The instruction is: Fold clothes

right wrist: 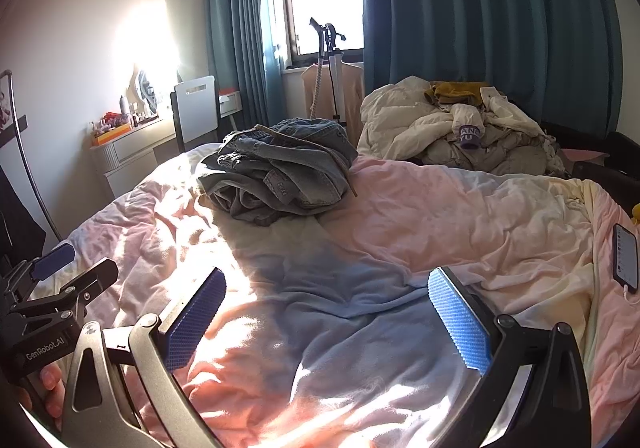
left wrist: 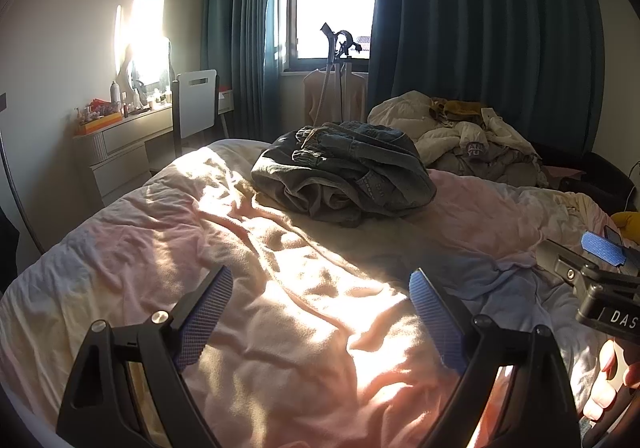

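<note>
A crumpled heap of denim clothing [left wrist: 344, 172] [right wrist: 280, 172] lies in the middle of the bed, on a pink and pale-blue duvet [left wrist: 280, 308] [right wrist: 460, 208]. My left gripper [left wrist: 320, 288] hovers over the duvet near the bed's front edge, well short of the denim, jaws open and empty. Beside it my right gripper [right wrist: 326, 288] is also open and empty above a pale-blue patch of duvet. In the left wrist view the right gripper [left wrist: 592, 264] shows at the right edge; in the right wrist view the left gripper [right wrist: 60, 272] shows at the left edge.
A pile of cream and grey laundry [left wrist: 452, 132] [right wrist: 460, 124] lies at the far right of the bed. A phone [right wrist: 626, 258] rests on the duvet's right side. A garment steamer [left wrist: 336, 68], a chair [left wrist: 196, 104] and a cluttered dresser [left wrist: 116, 136] stand beyond the bed.
</note>
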### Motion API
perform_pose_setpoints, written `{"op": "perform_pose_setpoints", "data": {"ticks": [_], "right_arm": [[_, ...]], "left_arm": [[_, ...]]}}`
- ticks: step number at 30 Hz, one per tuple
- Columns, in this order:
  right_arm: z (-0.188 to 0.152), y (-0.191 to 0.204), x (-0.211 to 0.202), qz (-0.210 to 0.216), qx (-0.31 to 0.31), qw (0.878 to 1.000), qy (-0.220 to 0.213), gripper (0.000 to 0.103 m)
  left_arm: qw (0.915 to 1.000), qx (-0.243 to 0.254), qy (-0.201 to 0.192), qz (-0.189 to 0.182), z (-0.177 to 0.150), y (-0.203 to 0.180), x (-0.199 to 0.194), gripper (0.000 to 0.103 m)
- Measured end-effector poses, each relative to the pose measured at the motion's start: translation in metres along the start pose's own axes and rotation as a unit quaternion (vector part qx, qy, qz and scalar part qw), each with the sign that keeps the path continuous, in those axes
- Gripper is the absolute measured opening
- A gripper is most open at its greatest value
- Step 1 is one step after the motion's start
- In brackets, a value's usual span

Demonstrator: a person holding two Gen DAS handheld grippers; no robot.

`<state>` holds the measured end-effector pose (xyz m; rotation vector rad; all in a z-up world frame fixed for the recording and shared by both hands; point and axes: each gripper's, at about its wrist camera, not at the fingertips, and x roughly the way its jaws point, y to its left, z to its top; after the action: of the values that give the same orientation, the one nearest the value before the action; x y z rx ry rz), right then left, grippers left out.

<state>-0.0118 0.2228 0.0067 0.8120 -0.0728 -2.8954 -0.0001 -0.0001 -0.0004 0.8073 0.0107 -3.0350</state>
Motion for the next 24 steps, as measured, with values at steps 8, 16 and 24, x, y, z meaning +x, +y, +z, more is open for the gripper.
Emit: {"op": "perform_pose_setpoints", "data": {"ticks": [8,16,24], "right_arm": [[-0.0018,0.001,0.0026,0.001,0.002,1.0,-0.002,0.103],[-0.0018,-0.001,0.0012,-0.001,-0.001,1.0,-0.002,0.103],[-0.0011,-0.0039,-0.0011,-0.002,-0.001,1.0,-0.002,0.103]], "left_arm": [[1.0,-0.004,0.005,-0.004,-0.0017,0.0005,0.0022,0.092],[0.9999,-0.007,0.008,-0.007,-0.0022,0.001,0.0033,0.092],[0.9998,-0.016,0.005,-0.013,-0.0016,0.0039,0.0021,0.092]]}}
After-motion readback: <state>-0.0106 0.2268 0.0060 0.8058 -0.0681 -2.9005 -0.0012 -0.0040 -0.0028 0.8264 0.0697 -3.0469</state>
